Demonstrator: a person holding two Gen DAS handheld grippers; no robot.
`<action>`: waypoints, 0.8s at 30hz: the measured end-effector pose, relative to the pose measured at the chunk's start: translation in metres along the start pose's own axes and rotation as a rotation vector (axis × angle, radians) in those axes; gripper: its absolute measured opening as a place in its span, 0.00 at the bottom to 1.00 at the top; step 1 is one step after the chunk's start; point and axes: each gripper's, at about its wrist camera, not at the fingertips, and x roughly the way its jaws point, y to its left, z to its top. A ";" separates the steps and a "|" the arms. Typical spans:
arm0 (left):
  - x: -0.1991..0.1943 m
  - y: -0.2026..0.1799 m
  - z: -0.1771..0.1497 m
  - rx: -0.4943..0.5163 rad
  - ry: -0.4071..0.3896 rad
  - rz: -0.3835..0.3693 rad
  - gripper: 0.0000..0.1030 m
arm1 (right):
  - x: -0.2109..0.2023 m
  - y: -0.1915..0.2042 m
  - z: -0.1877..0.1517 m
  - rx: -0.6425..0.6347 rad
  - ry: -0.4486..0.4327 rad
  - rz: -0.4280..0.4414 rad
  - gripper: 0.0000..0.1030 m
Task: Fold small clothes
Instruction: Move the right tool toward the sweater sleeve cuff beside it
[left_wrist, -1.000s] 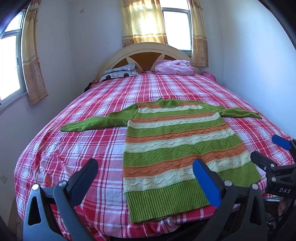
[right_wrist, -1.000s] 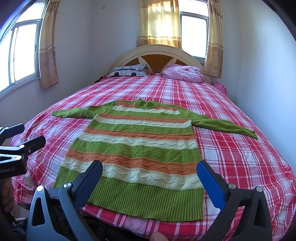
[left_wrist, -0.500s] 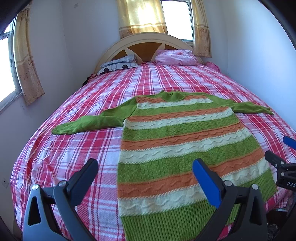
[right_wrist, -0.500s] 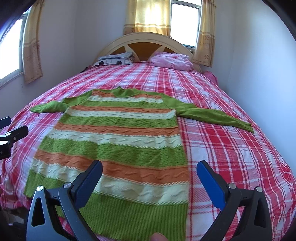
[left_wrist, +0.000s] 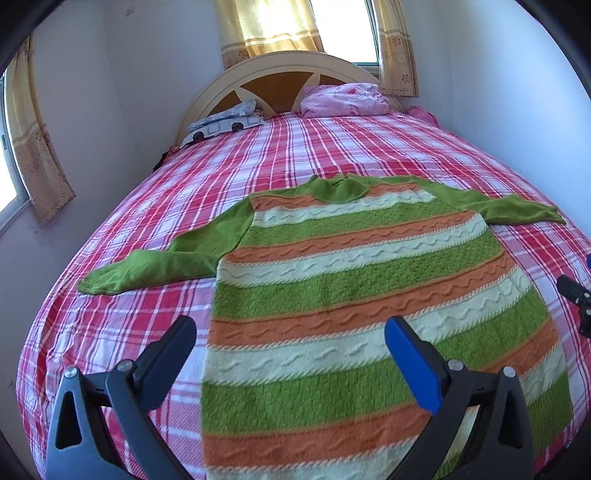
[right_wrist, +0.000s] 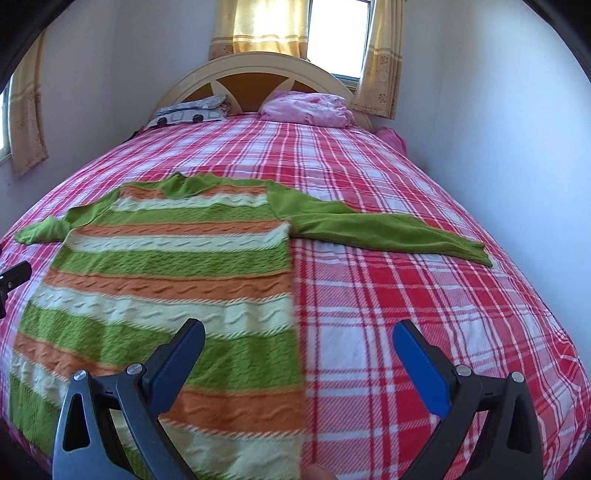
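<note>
A knitted sweater (left_wrist: 362, 284) with green, orange and cream stripes lies flat, face up, on the bed, both green sleeves spread sideways. My left gripper (left_wrist: 291, 339) hovers open over its lower left part, empty. In the right wrist view the sweater (right_wrist: 177, 266) fills the left half, its right sleeve (right_wrist: 388, 232) stretching out to the right. My right gripper (right_wrist: 299, 343) is open and empty above the sweater's right side edge. The right gripper's tip (left_wrist: 572, 291) shows at the right edge of the left wrist view; the left gripper's tip (right_wrist: 14, 275) shows at the left edge of the right wrist view.
A red and white plaid bedspread (right_wrist: 424, 314) covers the whole bed. At the headboard (left_wrist: 295, 79) lie a pink pillow (left_wrist: 343, 99) and a grey patterned pillow (left_wrist: 225, 123). Walls close in on both sides, with curtained windows behind and at the left.
Both grippers have moved forward and lower over the bed, so the sweater now looks larger and its hem has slipped under the frames. The jaws stayed open.
</note>
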 end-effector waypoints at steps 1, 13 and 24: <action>0.005 -0.001 0.003 -0.002 0.000 -0.009 1.00 | 0.004 -0.004 0.002 0.003 0.003 -0.007 0.99; 0.064 -0.017 0.038 -0.013 -0.006 -0.008 1.00 | 0.081 -0.062 0.030 0.045 0.072 -0.135 0.99; 0.119 -0.025 0.063 -0.054 0.019 0.004 1.00 | 0.134 -0.115 0.052 0.047 0.117 -0.267 0.99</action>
